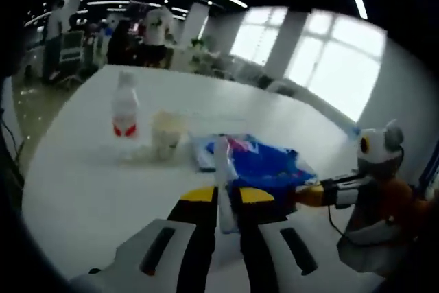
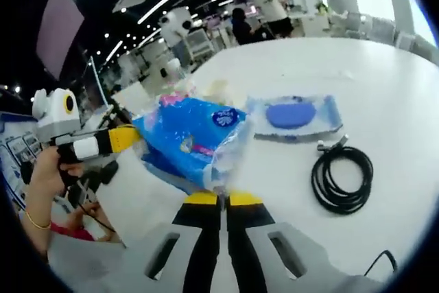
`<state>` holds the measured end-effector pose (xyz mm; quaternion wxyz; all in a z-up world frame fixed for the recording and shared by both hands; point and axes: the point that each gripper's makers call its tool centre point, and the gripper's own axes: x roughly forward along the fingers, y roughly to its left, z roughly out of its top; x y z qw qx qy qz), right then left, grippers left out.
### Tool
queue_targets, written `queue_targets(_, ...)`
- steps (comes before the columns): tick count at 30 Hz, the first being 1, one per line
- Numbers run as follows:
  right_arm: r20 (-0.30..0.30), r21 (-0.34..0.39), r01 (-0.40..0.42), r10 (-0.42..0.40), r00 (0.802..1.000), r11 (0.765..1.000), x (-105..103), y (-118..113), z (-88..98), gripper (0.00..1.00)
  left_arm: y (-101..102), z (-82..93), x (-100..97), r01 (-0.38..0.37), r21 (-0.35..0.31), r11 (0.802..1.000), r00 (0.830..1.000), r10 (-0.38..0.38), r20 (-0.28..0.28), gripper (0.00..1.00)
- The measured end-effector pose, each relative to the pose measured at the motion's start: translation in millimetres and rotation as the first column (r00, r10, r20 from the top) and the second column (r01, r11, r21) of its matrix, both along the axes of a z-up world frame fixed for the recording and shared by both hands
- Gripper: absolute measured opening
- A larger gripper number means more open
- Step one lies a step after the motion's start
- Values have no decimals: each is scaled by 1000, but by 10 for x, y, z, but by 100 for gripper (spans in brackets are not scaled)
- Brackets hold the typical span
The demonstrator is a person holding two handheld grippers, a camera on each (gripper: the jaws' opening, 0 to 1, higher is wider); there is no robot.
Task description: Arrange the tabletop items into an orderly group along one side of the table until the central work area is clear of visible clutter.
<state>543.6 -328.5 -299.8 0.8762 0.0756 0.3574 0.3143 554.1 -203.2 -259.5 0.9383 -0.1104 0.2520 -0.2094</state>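
Gripping blue pack [image 2: 195,138], seemingly both tools.

The blue plastic pack [image 2: 195,135] is soft and crinkled, printed with white and pink marks, and hangs lifted off the white table [image 2: 384,60], stretched between clamped ends. Beyond the pack, flat on the table, lies a clear packet holding a blue round pad [image 2: 293,116]. Beside that packet, a coiled black cable [image 2: 341,178] rests flat. In the left gripper view, behind the pack [image 1: 264,162], a pale cup [image 1: 167,134] and a clear bottle with a red label [image 1: 125,113] stand upright, near each other.
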Motion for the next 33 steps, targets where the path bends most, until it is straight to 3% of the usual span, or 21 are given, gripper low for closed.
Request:
queue_targets(3,-12,-11,-3,3,1000,1000,15,-73,-13,1,-20,3,12,21,1,1000,1000,-21,4,13)
queue_targets(7,1,-25,9,-9,1000,1000,66,-165,57,1,-23,-8,33,33,43,999,999,-34,17,26)
queue_targets(11,10,-39,32,-31,999,999,128,-259,93,1,-52,20,43,55,80,995,997,-59,40,32)
queue_targets(14,4,-42,36,-36,999,998,148,-303,94,1,-69,41,47,78,144,986,994,-89,69,34)
queue_targets(22,5,-91,18,-18,1000,996,215,-436,132,1,-154,93,50,106,172,979,988,-124,94,56)
queue_targets(33,2,-154,8,-8,1000,988,383,-637,216,2,-164,63,12,120,193,974,989,-134,60,76)
